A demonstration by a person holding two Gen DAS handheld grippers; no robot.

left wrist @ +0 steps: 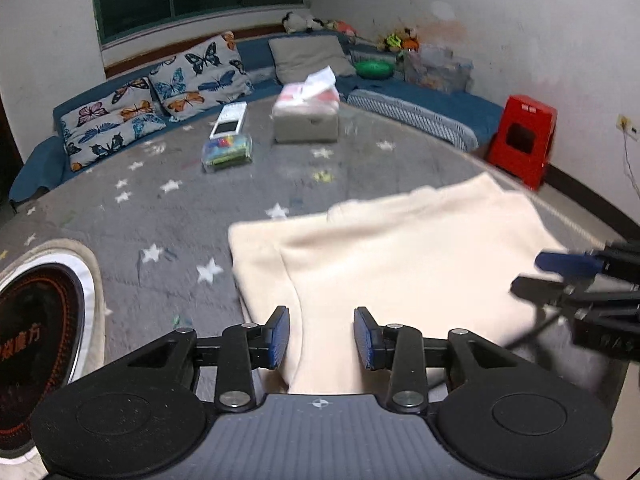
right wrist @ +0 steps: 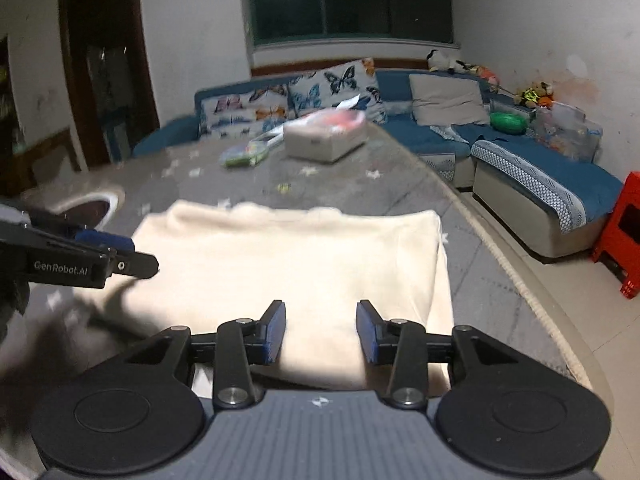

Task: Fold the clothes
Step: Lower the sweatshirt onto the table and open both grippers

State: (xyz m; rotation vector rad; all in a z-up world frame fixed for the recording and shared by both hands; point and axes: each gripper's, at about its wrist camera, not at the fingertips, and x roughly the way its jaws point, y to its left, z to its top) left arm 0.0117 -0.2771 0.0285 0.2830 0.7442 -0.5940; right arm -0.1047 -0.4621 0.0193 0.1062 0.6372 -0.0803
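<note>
Cream fleece garment (left wrist: 400, 264) lies folded flat on the grey star rug (left wrist: 168, 208), near side of tissue box (left wrist: 306, 116). Left gripper (left wrist: 322, 338) & right gripper (right wrist: 321, 332) both part-open over its near edge, holding nothing. Risk: pads catch only the top layer, so the fold slides apart.

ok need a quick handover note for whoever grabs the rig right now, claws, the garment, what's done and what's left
Left claw: open, nothing held, over the near left edge of the cream fleece garment.
Right claw: open, empty, over its near right edge.
Garment: lies folded into a rough rectangle on the grey star-patterned rug.
Done: sides look folded in.
Left: probably one more fold, then tidy.
</note>
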